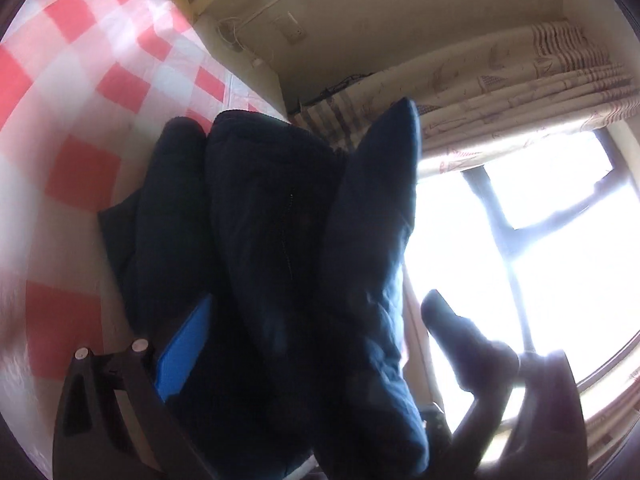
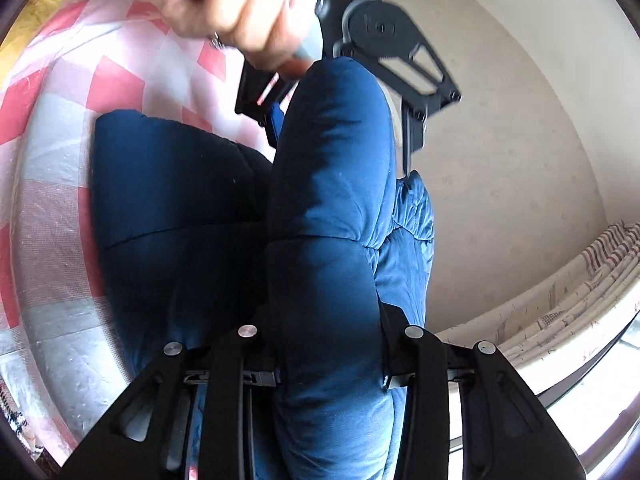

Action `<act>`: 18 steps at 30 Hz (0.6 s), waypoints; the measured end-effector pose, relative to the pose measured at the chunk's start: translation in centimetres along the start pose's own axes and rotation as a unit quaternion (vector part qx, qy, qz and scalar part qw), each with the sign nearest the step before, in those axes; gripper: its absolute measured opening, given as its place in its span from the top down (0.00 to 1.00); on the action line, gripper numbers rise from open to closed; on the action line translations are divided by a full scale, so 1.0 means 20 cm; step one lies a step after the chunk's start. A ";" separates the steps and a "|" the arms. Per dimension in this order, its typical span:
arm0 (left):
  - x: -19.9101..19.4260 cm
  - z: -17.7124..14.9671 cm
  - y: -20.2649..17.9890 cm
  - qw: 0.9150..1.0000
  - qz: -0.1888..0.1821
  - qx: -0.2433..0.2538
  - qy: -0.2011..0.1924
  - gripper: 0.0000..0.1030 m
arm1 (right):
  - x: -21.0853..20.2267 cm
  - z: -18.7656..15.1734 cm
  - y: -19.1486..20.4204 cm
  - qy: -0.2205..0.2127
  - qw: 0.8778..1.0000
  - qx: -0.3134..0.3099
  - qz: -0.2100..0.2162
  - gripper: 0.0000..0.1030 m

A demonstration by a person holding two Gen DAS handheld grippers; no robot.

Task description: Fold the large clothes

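Nearest you, your right gripper point(image 2: 332, 364) is clamped on a thick padded band of the blue quilted garment point(image 2: 328, 200), which fills the gap between its fingers. From there the band's long axis runs straight ahead, lifted above the red-and-white checked bedspread point(image 2: 52, 184). At its far end your left gripper point(image 2: 340, 92), held in your hand point(image 2: 240, 8), pinches the same band. In the left wrist view the cloth sits between that gripper's fingers. Each gripper holds one end, so neither is nearer; judging by this, the coming move turns on carrying both ends evenly.
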State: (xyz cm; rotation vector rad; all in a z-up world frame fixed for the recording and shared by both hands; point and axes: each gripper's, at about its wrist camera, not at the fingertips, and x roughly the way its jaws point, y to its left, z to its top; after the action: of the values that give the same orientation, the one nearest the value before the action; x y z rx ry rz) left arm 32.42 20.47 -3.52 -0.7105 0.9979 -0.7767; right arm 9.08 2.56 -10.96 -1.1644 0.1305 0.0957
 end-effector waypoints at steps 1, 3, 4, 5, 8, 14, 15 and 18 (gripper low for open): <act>0.05 0.04 -0.02 1.000 0.013 0.006 0.018 0.02 | -0.01 -0.02 -0.01 -0.005 1.000 0.002 -0.001 0.63; 0.15 0.11 -0.06 0.998 0.028 0.020 0.048 0.02 | -0.03 -0.05 -0.01 -0.013 1.000 0.000 0.002 0.63; 0.20 0.13 -0.07 0.997 0.039 0.027 0.059 0.02 | -0.04 -0.07 0.00 -0.017 1.000 -0.003 0.000 0.63; 0.24 0.15 -0.09 0.995 0.056 0.036 0.070 0.02 | -0.05 -0.09 0.00 -0.019 1.000 -0.002 -0.003 0.62; 0.32 0.14 -0.14 0.990 0.099 0.073 0.072 0.35 | -0.08 -0.10 -0.02 -0.026 1.000 0.014 -0.002 0.42; 0.26 0.09 -0.16 0.990 0.105 0.087 0.040 0.74 | -0.29 -0.36 -0.23 -0.024 0.980 0.197 0.000 0.04; 0.26 0.08 -0.17 0.989 0.109 0.095 0.040 0.74 | -0.30 -0.44 -0.28 -0.010 0.970 0.243 0.021 0.04; 0.27 0.08 -0.19 0.988 0.113 0.098 0.041 0.74 | -0.28 -0.63 -0.38 0.038 0.934 0.348 0.068 0.06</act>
State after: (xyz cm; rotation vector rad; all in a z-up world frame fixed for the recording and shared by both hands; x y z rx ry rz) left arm 34.87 14.12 -2.23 -0.3898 1.0405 -0.6971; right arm 4.02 -12.08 -8.23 -0.4476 0.2877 0.1151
